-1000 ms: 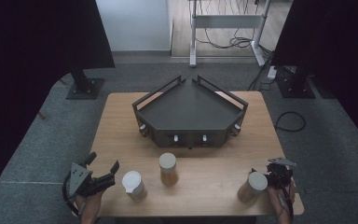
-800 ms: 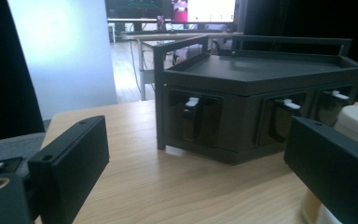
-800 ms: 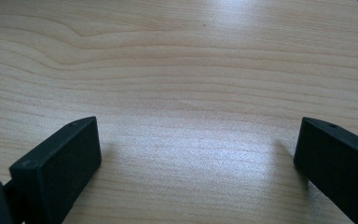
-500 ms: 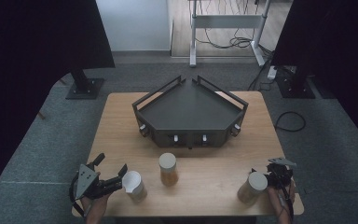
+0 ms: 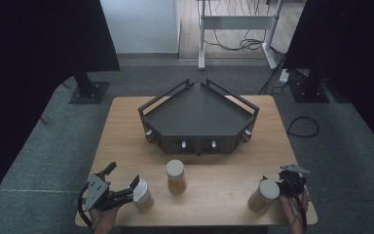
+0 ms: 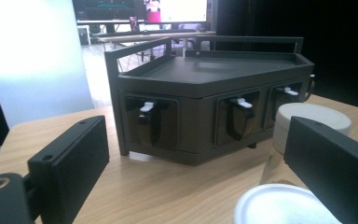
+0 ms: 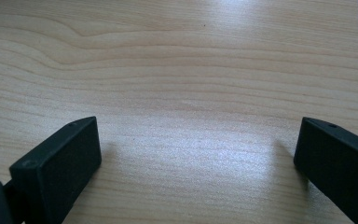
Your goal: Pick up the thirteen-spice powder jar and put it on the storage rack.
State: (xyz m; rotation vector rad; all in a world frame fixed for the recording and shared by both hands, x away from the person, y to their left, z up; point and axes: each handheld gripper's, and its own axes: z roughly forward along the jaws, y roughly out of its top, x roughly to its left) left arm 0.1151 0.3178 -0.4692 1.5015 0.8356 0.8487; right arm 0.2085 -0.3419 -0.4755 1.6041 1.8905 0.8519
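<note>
Closing on the near-left jar (image 5: 142,194) looks like the step: left gripper (image 5: 126,189) jaws spread, probably straddling it; centre first. Right gripper (image 7: 196,154) gapes over bare table (image 7: 177,56).

Right gripper (image 7: 196,158) held low over pale wooden table (image 7: 182,60) — black jaws spread wide, bare grain between them

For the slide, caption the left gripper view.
Open left gripper nears a white-lidded jar before the dark drawer cabinet.
</note>
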